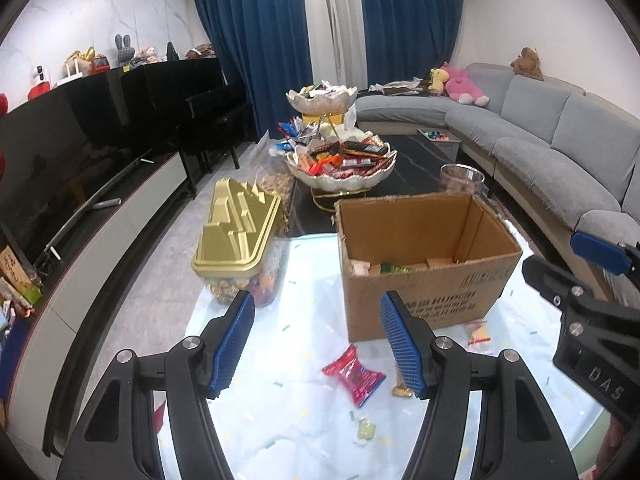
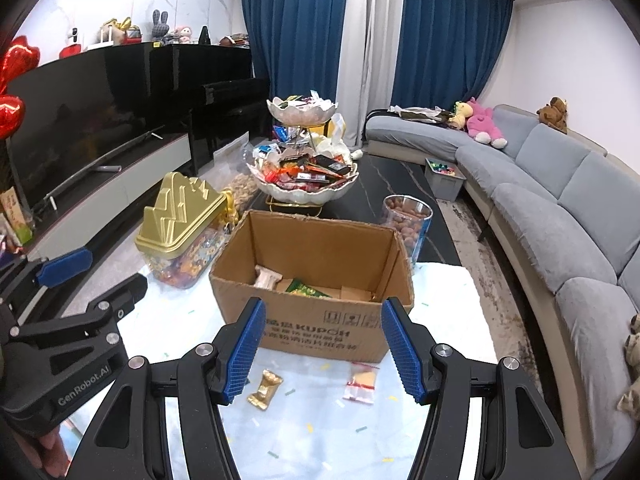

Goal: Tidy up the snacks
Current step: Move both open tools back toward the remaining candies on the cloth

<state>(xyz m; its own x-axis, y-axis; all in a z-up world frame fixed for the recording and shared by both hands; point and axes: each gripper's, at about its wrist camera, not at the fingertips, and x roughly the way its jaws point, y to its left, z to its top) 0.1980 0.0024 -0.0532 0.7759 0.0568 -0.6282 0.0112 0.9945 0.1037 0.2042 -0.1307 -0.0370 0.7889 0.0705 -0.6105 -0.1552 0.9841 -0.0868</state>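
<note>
An open cardboard box stands on the white table cover, with a few snacks on its floor. In the left wrist view a red snack packet, a gold wrapped candy, a small green candy and a clear red-striped packet lie in front of the box. The right wrist view shows the gold candy and the clear packet. My left gripper is open and empty above the red packet. My right gripper is open and empty above the candy and packet.
A gold-lidded candy jar stands left of the box. A two-tier shell dish of snacks and a clear jar of nuts stand behind. A grey sofa runs along the right, a TV unit along the left.
</note>
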